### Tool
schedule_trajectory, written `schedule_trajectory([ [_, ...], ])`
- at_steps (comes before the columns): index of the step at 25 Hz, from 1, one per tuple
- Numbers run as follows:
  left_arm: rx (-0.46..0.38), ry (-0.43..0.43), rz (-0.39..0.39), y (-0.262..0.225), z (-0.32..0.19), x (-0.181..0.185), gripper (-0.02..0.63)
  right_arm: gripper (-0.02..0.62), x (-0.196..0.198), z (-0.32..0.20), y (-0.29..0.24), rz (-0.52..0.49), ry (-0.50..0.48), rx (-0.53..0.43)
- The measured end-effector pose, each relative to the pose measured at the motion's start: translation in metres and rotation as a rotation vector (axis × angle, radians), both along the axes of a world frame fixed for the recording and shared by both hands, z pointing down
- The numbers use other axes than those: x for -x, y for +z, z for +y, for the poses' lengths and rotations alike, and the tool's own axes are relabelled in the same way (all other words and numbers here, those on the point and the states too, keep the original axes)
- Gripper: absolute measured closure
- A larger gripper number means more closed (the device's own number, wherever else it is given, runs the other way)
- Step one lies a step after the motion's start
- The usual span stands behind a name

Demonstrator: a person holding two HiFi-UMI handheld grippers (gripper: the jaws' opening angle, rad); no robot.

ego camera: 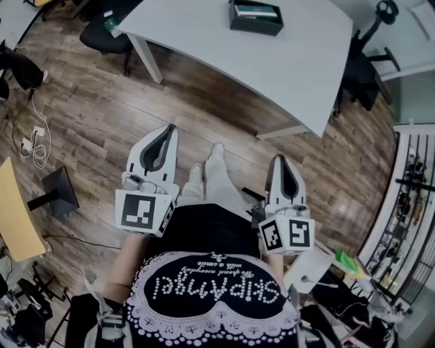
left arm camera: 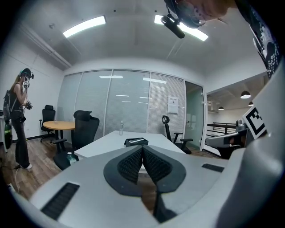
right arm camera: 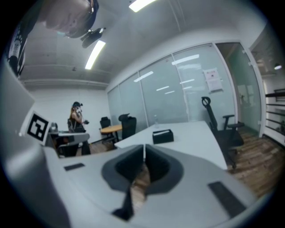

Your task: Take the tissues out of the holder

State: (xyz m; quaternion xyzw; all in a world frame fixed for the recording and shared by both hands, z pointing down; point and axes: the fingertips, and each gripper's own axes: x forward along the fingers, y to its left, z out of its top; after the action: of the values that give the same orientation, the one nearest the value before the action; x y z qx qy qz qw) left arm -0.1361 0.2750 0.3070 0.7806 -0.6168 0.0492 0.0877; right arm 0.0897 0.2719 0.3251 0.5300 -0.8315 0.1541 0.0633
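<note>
- The left gripper and the right gripper are held low before the person's waist, over bare wooden floor. Both pairs of jaws are clenched pad to pad, with nothing between them.
- The tissue holder, a dark open-topped box with a pale pack showing inside, stands on the white desk. It is set back from the near edge and well apart from both grippers. No step of the task is judged to have been begun.
- If the jaws are not released before the holder is reached, the tissues would be pushed down rather than pinched.
- The holder looks light, so it could be dragged along the desk or lifted with the tissues unless it is steadied by the other gripper.
- Thin sheets could be torn, or only a single one pulled free, if too shallow a bite is taken.
- An office chair stands at the desk's right edge and could be knocked during the approach.
</note>
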Motion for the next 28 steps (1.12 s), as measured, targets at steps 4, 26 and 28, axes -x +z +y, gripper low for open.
schedule_trajectory([
  [4, -0.009, -0.024, 0.001, -0.004, -0.017, -0.003, 0.581, 0.561, 0.005, -0.027, 0.0, -0.012, -0.04, -0.006],
  [26, -0.019, -0.14, 0.063, -0.007, -0.135, -0.039, 0.581, 0.56, -0.02, -0.167, -0.006, -0.032, -0.17, -0.021],
  [28, -0.019, -0.15, 0.061, -0.008, -0.14, -0.039, 0.581, 0.561, -0.024, -0.174, -0.005, -0.033, -0.171, -0.014],
])
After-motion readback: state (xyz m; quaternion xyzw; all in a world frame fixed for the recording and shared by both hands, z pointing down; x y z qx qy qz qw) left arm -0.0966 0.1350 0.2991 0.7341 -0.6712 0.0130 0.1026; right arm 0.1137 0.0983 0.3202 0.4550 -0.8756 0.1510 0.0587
